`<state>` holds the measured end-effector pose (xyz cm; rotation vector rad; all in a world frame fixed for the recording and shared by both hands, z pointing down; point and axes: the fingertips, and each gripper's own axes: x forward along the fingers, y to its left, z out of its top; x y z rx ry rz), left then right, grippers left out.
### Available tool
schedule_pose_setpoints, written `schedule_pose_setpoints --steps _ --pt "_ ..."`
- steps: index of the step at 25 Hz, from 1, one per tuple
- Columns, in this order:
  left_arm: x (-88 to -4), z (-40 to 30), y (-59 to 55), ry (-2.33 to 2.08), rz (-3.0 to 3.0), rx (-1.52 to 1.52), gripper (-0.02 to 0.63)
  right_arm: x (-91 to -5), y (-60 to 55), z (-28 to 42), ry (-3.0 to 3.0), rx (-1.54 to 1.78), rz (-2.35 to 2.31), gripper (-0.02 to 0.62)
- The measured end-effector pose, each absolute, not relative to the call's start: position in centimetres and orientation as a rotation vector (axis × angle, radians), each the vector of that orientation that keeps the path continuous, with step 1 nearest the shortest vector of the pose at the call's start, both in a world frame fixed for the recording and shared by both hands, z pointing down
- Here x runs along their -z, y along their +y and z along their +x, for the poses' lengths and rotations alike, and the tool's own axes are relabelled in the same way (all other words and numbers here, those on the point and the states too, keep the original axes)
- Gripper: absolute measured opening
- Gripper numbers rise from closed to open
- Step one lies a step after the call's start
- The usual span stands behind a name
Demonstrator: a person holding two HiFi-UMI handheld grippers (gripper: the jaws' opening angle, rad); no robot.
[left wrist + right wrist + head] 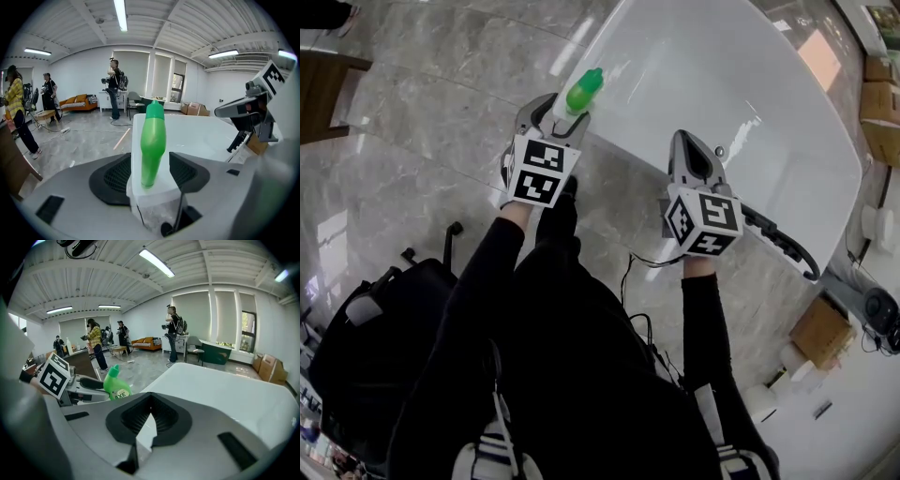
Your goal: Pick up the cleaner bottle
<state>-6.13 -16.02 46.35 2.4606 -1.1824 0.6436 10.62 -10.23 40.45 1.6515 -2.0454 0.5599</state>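
Observation:
The cleaner bottle (583, 91) is green with a white label and stands upright at the near corner of the white table (722, 84). My left gripper (555, 111) is open, one jaw on each side of the bottle. In the left gripper view the bottle (152, 145) rises between the dark pads (117, 176), with a gap showing on both sides. My right gripper (694, 150) hovers over the table's near edge to the right, shut with nothing in it. In the right gripper view its tips (151, 394) meet, and the bottle (116, 386) shows at the left.
A black bag (375, 356) lies on the marble floor at the lower left. A black jointed bar (783, 244) runs along the table's right edge. Cardboard boxes (881, 103) stand at the far right. People (115, 89) stand far back in the room.

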Motion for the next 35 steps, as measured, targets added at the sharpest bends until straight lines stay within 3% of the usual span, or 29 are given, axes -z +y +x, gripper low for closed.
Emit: schedule_pose_setpoints --steps 14,35 --pt "-51.0 -5.2 -16.9 -1.174 2.462 -0.732 0.258 -43.3 -12.4 9.7 -2.031 -0.588 1.587 0.002" --pt "-55.1 -2.8 -19.4 -1.199 2.559 -0.569 0.256 -47.3 -13.5 10.6 -1.969 -0.661 1.584 0.002"
